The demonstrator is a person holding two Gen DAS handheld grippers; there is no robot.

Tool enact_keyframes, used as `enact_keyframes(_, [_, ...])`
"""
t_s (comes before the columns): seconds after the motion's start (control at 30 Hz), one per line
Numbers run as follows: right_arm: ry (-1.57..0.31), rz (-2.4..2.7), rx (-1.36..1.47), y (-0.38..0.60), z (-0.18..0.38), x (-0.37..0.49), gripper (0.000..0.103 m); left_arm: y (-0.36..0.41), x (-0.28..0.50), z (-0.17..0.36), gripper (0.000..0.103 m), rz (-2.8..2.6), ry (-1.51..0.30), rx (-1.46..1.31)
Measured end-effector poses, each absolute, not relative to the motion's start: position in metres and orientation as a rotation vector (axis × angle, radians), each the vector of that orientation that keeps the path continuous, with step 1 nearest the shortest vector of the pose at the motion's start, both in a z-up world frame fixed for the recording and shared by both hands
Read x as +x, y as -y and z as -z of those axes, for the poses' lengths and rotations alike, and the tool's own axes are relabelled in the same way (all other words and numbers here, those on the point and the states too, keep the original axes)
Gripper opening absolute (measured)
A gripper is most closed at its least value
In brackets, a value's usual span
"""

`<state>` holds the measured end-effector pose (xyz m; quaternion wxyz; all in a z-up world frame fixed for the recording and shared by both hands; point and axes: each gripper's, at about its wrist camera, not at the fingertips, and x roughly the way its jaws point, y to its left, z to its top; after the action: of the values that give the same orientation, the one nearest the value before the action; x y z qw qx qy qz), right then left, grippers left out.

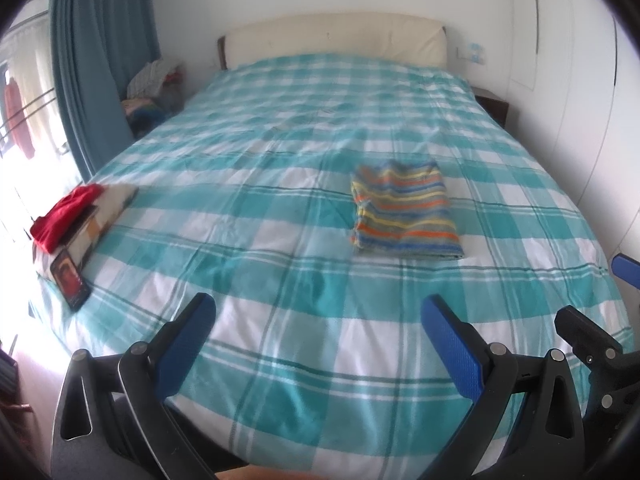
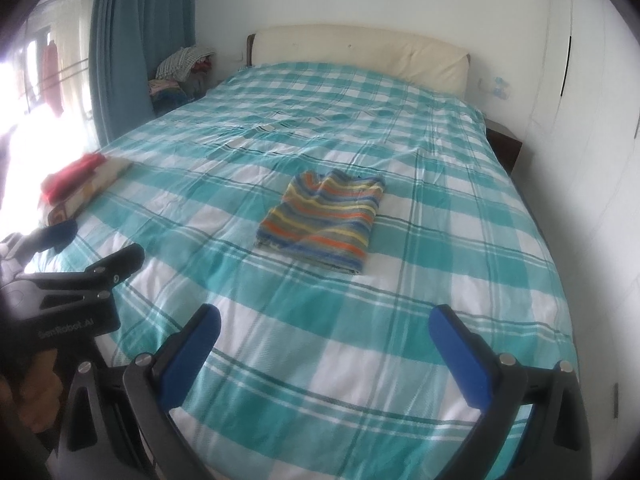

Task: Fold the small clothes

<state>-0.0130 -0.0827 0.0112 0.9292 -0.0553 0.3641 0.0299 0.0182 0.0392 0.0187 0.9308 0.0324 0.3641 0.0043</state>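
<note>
Striped in orange, yellow, blue and grey, the small garment point(image 1: 404, 212) is seen folded into a flat rectangle, right of centre on the checked bedspread point(image 1: 280, 240). Bare cover is left on all its sides. Left gripper point(image 1: 320, 320) and right gripper point(image 2: 326, 330) are held wide, empty, near the bed's foot edge.

Item count:

- One folded knit garment with orange, yellow, blue and grey stripes point(image 1: 404, 212) point(image 2: 326, 220).
- One folded red cloth item point(image 1: 64, 216) point(image 2: 68, 182).
- One flat rectangular box with an orange-and-white pattern point(image 1: 104, 216) point(image 2: 96, 184), beneath the red item.
- One dark rectangular phone point(image 1: 69, 280).
- Two grippers with blue-padded black fingers: left gripper point(image 1: 316, 344), right gripper point(image 2: 326, 356).
- One teal-and-white checked bed cover point(image 1: 280, 240) point(image 2: 400, 300).
- One cream padded headboard point(image 1: 340, 36) point(image 2: 360, 50).
- One teal curtain point(image 1: 100, 60) point(image 2: 136, 40).
</note>
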Motion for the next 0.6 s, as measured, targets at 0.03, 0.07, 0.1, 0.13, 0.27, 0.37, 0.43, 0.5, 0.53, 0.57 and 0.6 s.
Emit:
enact_keyframes(0.03, [-0.747,-0.058,-0.113,0.0842,-0.0108,-0.0129,0.102,-0.0377,0.0197,-0.0172,0.103,-0.008,-0.747,0.070])
enact_keyframes(0.07, [-0.747,-0.055,-0.112,0.0853,-0.0105,-0.0131,0.102,-0.0375,0.0196,-0.0173,0.103,-0.008,-0.746,0.071])
enact_keyframes(0.1, [-0.747,-0.053,-0.112,0.0861,-0.0103,-0.0129,0.102,-0.0372,0.0196,-0.0173,0.103,-0.009,-0.747,0.072])
enact_keyframes(0.13, [-0.747,-0.051,-0.113,0.0866,-0.0101,-0.0130,0.102,-0.0369,0.0200,-0.0166,0.103,-0.008,-0.748,0.074])
enact_keyframes(0.27, [-0.749,-0.053,-0.113,0.0874,-0.0098,-0.0126,0.102,-0.0350,0.0205,-0.0148,0.103,-0.005,-0.747,0.084])
enact_keyframes(0.37, [-0.754,-0.061,-0.115,0.0867,-0.0083,-0.0117,0.102,-0.0357,0.0203,-0.0145,0.103,-0.003,-0.744,0.076])
enact_keyframes(0.43, [-0.755,-0.066,-0.114,0.0865,-0.0074,-0.0119,0.102,-0.0354,0.0189,-0.0143,0.103,0.003,-0.737,0.078])
enact_keyframes(0.5, [-0.755,-0.066,-0.115,0.0857,-0.0071,-0.0122,0.102,-0.0339,0.0169,-0.0149,0.103,0.002,-0.725,0.087])
enact_keyframes(0.53, [-0.755,-0.065,-0.114,0.0856,-0.0071,-0.0122,0.102,-0.0330,0.0158,-0.0151,0.103,0.000,-0.718,0.092])
enact_keyframes(0.57, [-0.756,-0.064,-0.114,0.0849,-0.0069,-0.0121,0.102,-0.0321,0.0149,-0.0155,0.103,-0.002,-0.713,0.095])
enact_keyframes(0.6, [-0.755,-0.064,-0.114,0.0848,-0.0070,-0.0121,0.102,-0.0320,0.0145,-0.0157,0.103,-0.001,-0.711,0.096])
